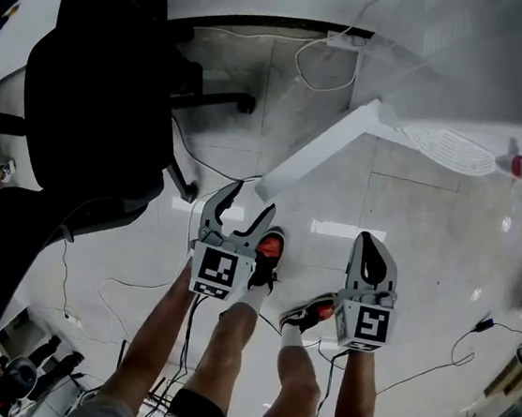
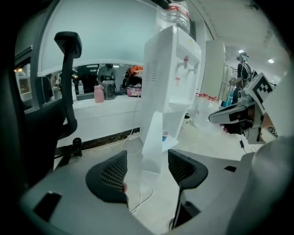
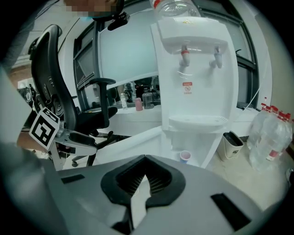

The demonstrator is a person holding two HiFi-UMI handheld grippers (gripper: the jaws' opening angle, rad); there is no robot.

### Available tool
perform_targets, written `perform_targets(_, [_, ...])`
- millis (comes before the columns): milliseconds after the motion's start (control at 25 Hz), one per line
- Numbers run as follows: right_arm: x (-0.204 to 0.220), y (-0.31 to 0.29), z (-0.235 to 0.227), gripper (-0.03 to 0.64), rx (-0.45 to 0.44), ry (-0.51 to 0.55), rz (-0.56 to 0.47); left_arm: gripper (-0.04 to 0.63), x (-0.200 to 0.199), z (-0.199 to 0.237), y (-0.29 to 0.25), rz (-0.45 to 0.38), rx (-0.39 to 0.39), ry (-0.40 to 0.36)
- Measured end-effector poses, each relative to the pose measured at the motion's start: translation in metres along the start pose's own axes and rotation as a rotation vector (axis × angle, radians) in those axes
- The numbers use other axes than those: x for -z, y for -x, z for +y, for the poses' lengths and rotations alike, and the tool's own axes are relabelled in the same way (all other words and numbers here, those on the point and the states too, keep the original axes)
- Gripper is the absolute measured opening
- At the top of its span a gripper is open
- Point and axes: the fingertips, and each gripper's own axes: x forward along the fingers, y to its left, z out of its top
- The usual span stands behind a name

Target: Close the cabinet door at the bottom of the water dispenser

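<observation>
Tools are both held low above the person's legs (image 1: 224,359). The left tool (image 1: 248,201) has its jaws spread wide with nothing pinched. In the left gripper view the edge of the cabinet door (image 2: 154,142) shows through the gap, well beyond the pads. The right tool (image 1: 370,249) has its jaws pressed together at the tips, gripping nothing.

Just past the left tool, the cabinet door stands swung out from the foot of the water dispenser (image 3: 197,78), slanting across the tiled floor (image 1: 412,212). A small cup (image 3: 185,156) sits in the open compartment behind it. A black office chair (image 1: 94,107) stands off to the left. Cables (image 1: 325,69) trail over the floor near the wall.
</observation>
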Motion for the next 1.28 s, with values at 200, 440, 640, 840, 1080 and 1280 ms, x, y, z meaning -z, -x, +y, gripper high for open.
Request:
perform_targets(200, [0.013,-0.004,0.001,0.017,0.013,-0.017,-0.006,0.281,0.016,-0.004,-0.014,0.034,0.026,-0.024])
perform_targets(440, [0.027,0.001,0.001,0.017,0.019,-0.037,0.007,0.276,0.031,-0.005,-0.023,0.060,0.007,-0.037])
perform_targets(640, [0.038,0.003,-0.004,0.017,0.035,-0.053,0.011,0.189,0.032,-0.002,-0.026,0.047,-0.045,-0.073])
perform_targets(840, [0.044,0.008,-0.006,0.017,0.042,-0.064,0.050,0.187,0.033,-0.003,-0.026,0.049,-0.047,-0.081])
perform_targets(1080, [0.044,0.011,-0.013,0.017,0.046,-0.075,-0.008,0.187,0.033,-0.007,-0.025,0.046,-0.049,-0.081])
perform_targets(1280, [0.047,0.021,-0.016,0.017,0.051,-0.071,-0.014,0.185,0.036,-0.017,-0.024,0.055,-0.040,-0.082])
